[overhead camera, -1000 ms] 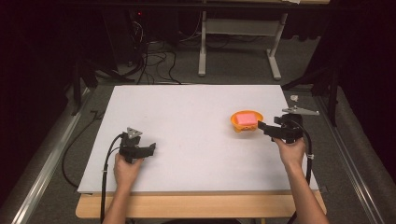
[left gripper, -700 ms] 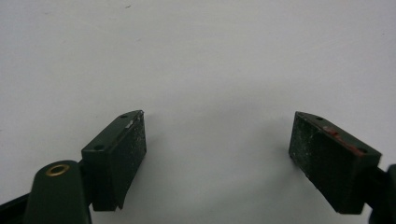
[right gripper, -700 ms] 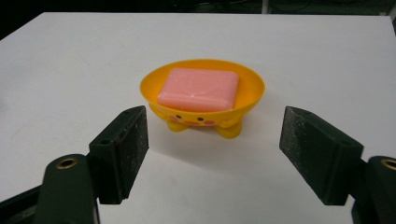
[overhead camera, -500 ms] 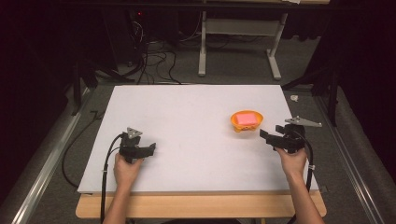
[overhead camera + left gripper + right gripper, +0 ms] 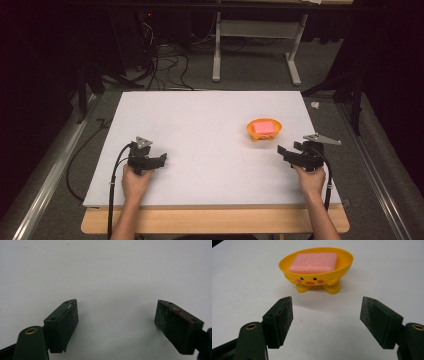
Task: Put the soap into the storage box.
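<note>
High view placing the orange soap dish (image 5: 264, 136) right of centre in the frame, standing on the white worktop (image 5: 200, 120) with the pink soap (image 5: 264, 127) lying in it, just up and left of the right claw (image 5: 286, 149). Right gripper view looking straight at the dish (image 5: 317, 277) in the upper middle of the frame, soap (image 5: 313, 262) lying flat inside, near the pads but apart from them. Right claw (image 5: 325, 312) standing partly open, having just been narrowing, gripping nothing, only bare worktop between the pads. Left claw (image 5: 161, 159) sitting in the lower left of the high view, gaping wide and holding nothing, facing blank worktop in the left gripper view (image 5: 116, 312).

Judging the risks: going in with the gap this narrow probably meaning bumping the rim and shoving the light dish across the smooth worktop, not gripping it. Pinching one edge likely tipping it on its small feet and spilling the soap. Squeezing the soap itself possibly making it slip out from the pads.

Hiding or blurring: far side of the dish and any rear feet, lower part of the soap, marking on the soap too faint for reading. Claw gaps hard to judge in the high view. Forearms running off the bottom edge; surroundings sinking into darkness.
</note>
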A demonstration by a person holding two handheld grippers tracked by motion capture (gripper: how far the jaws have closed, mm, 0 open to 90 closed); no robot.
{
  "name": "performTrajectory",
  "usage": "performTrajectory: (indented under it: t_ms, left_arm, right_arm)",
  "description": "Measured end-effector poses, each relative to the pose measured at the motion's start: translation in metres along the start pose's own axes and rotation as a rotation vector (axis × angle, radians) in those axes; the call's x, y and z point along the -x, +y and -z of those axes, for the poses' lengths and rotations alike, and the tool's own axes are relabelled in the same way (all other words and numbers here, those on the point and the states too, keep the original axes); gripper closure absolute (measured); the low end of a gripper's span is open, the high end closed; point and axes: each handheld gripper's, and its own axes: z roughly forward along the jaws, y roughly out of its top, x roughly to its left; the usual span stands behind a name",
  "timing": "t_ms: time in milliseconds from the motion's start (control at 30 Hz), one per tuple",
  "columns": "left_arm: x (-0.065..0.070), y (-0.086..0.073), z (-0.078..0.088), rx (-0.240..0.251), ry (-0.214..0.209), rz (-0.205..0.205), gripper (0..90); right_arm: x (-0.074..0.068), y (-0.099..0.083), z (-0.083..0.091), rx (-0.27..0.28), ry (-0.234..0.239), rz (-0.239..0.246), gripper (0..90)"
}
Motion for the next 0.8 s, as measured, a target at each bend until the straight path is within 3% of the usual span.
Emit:
performTrajectory:
  t_ms: [800]
  left_arm:
    - [0.000,0.000,0.000,-0.001,0.000,-0.001,19.7]
  right_arm:
    - [0.005,-0.024,-0.011,-0.048,-0.036,0.002,28.3]
